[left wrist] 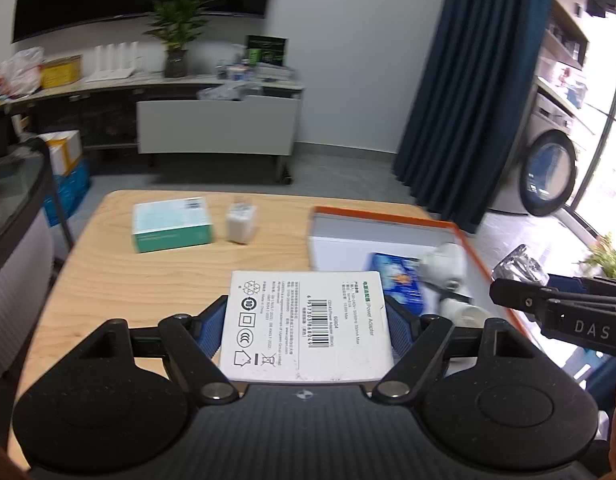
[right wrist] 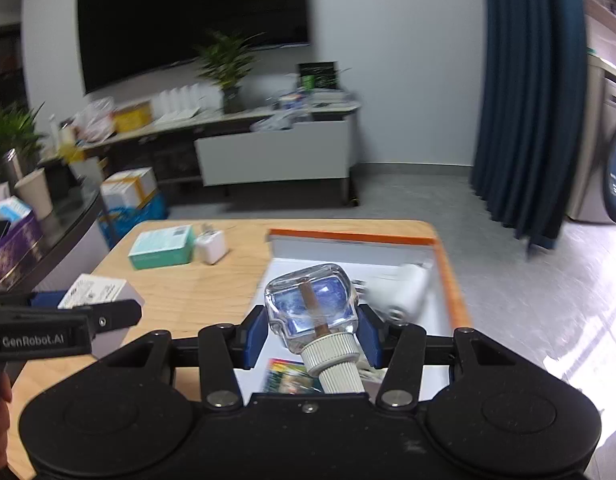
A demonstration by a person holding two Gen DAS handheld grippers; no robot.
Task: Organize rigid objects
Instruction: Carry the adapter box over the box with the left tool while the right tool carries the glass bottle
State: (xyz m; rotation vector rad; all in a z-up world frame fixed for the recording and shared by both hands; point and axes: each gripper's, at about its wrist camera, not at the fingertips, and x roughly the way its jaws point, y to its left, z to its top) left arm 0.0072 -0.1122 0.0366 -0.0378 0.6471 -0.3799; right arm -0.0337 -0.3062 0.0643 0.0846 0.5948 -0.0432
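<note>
The left hand-held gripper (left wrist: pixel 305 330) is clamping a white adapter box (left wrist: pixel 305 324) above the counter (left wrist: pixel 167 268); the right hand-held gripper (right wrist: pixel 311 330) is gripping a glass bottle (right wrist: pixel 312 308) over the orange-rimmed tray (right wrist: pixel 450 280). Both should be lowering gently into bare tray space

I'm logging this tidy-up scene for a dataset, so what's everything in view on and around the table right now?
power adapter box: 1, white, held over the table's near edge
glass bottle: 1, clear with ribbed cream cap, held over the tray
tray: 1, white with orange rim, table's right side
blue packet: 1, blue, inside the tray
white gadget: 1, white, inside the tray
teal box: 1, teal and white, far left of the table
plug charger: 1, white, beside the teal box
table: 1, light wood
left gripper: black with blue pads, shut on the box
right gripper: black with blue pads, shut on the bottle
</note>
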